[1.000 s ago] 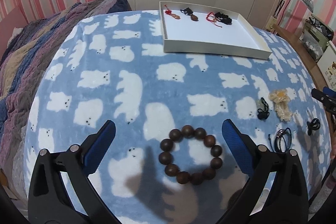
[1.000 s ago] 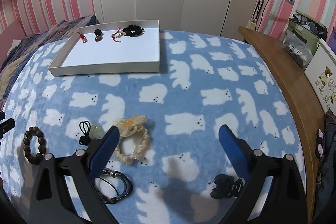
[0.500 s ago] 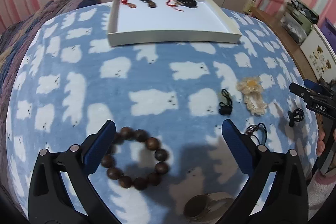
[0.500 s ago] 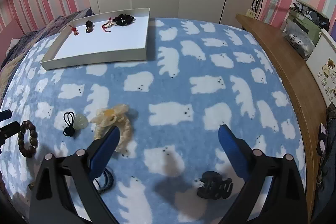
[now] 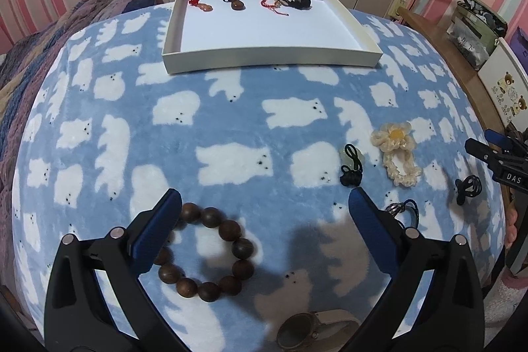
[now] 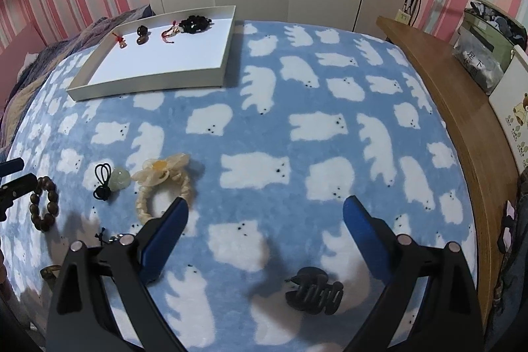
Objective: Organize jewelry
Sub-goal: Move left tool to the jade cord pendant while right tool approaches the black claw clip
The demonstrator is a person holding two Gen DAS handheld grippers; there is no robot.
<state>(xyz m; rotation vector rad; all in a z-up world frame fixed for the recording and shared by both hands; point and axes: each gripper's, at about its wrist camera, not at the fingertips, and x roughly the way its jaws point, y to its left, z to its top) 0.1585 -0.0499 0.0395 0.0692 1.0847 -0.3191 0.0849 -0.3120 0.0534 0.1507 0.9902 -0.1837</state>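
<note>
Both grippers hang over the bed with their blue fingers spread wide, nothing held. The left gripper [image 5: 264, 207] sits above the wooden bead bracelet [image 5: 206, 253], its left finger overlapping the beads' edge. The right gripper [image 6: 265, 213] has a black claw clip [image 6: 313, 289] lying between its fingers, lower in frame. Nearest the left camera there's a watch [image 5: 310, 334] at the bottom edge. A bit further out on the polar-bear blanket [image 6: 297, 88]: a dark cord bracelet [image 5: 404, 210], a jade pendant on a black knot [image 6: 112, 180] and a cream flower scrunchie [image 6: 161, 183]. Way at the back is the white tray [image 5: 270, 53], with four small pieces lined up along its far wall.
</note>
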